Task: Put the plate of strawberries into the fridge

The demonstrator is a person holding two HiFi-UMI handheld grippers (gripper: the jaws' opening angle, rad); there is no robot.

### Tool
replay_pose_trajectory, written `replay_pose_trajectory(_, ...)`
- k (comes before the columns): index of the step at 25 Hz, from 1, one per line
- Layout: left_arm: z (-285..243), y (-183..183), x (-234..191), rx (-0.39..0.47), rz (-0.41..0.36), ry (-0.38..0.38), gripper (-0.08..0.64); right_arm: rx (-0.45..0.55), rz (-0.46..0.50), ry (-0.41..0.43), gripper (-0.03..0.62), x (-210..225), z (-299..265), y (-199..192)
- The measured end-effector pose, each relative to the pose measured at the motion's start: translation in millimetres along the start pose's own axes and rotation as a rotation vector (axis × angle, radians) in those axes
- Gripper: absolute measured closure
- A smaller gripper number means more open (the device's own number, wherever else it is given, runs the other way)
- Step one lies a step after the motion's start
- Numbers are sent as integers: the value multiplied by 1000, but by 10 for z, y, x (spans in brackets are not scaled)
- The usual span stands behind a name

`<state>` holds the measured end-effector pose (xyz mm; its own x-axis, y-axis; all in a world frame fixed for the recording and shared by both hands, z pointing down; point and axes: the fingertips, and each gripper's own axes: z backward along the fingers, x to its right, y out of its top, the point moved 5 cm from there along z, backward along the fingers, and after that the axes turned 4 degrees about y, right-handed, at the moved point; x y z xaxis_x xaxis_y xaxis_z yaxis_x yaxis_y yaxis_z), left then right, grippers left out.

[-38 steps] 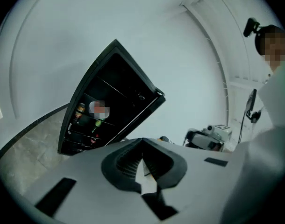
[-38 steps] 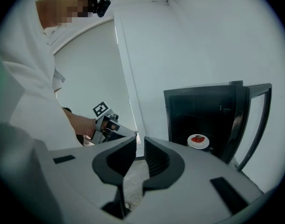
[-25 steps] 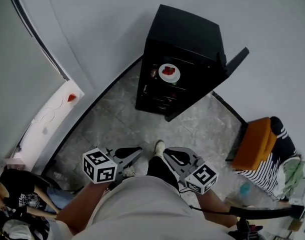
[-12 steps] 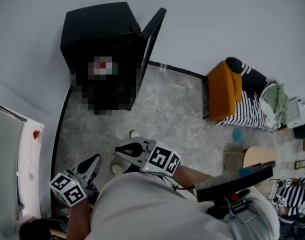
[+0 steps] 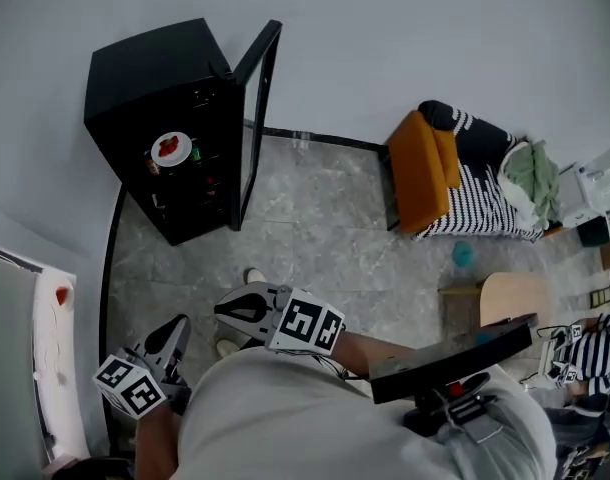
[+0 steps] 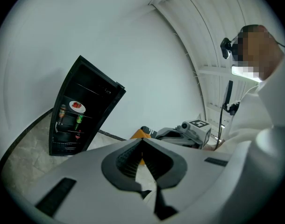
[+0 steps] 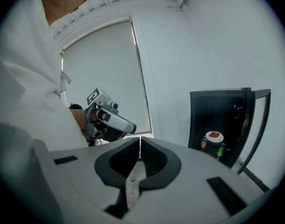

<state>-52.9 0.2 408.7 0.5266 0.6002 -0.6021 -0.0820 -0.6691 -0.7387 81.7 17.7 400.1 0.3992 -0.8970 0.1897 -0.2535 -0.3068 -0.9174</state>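
The white plate of strawberries (image 5: 171,149) lies on an upper shelf inside the black fridge (image 5: 150,63), whose glass door (image 5: 257,118) hangs open to the right. The plate (image 6: 77,107) also shows in the left gripper view, and the plate (image 7: 214,136) in the right gripper view. Both grippers are held low by the person's body, well back from the fridge. My left gripper (image 5: 177,328) is shut and empty. My right gripper (image 5: 227,306) has its jaws closing to a thin slit, with nothing between them.
A brown bottle (image 7: 203,143) and a green can (image 7: 221,150) stand on the shelf below the plate. An orange chair (image 5: 420,168) with striped cloth (image 5: 485,193) sits to the right, near a wooden stool (image 5: 505,303). A white ledge (image 5: 55,368) runs along the left wall.
The head view has swung right, so the fridge now sits at the upper left. The left gripper has dropped to the lower left, the right one sits nearer the middle.
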Motion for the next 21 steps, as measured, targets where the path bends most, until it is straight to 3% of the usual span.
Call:
replay_pose_trajectory(7, -66, -44, 127, 3, -6, -7, 546, 5, 8, -14, 571, 4, 171, -40)
replay_pose_trajectory(12, -120, 19, 103, 38, 1, 45, 546, 1, 26, 37, 573, 144, 201, -42)
replay_pose_trajectory(17, -387, 217, 163, 110, 44, 111, 546, -3, 62, 111, 574, 452, 372, 112)
replay_pose_trajectory(21, -775, 500, 332, 140, 17, 92, 546, -9, 79, 129, 575, 828, 562, 183)
